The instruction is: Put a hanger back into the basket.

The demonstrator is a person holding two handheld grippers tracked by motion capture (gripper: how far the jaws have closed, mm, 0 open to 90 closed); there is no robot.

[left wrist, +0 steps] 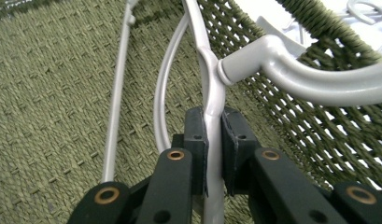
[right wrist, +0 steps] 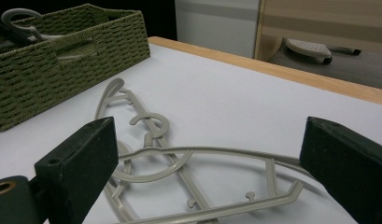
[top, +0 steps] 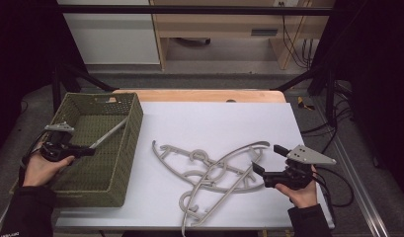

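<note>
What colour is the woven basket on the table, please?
Olive green; the basket shows best in the right gripper view.

hanger point(top: 109, 132) in basket point(top: 124, 163), hangers point(top: 214, 173) right of it

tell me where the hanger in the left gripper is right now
In the high view the hanger sits at the left, inside the green basket, clamped by the left gripper and slanting up toward the basket's right wall.
</note>
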